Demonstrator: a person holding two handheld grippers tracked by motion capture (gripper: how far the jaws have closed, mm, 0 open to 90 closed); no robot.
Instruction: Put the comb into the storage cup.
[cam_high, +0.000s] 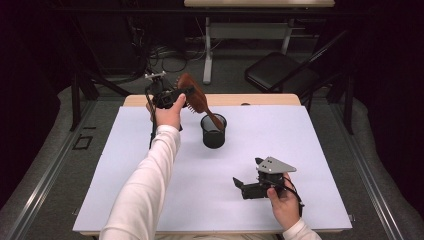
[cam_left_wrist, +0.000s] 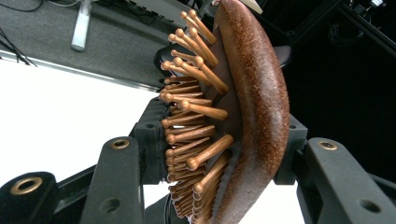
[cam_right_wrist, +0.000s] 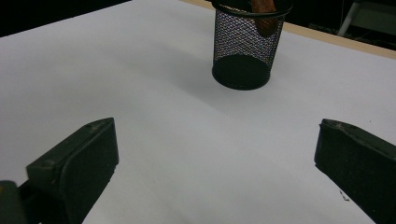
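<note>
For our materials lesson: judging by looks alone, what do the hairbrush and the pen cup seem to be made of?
Hairbrush: probably wood, reddish-brown with a dull, speckled finish; its round-tipped pins look like lighter wood, set in a dark pad that may be rubber. Pen cup: likely metal mesh, black; the table shows through its fine grid wall, and its rim and base are solid.

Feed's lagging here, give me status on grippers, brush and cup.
Left gripper shut on hairbrush head. Brush handle tip inside mesh cup. Right gripper open, low over table. Nothing in the way.
</note>
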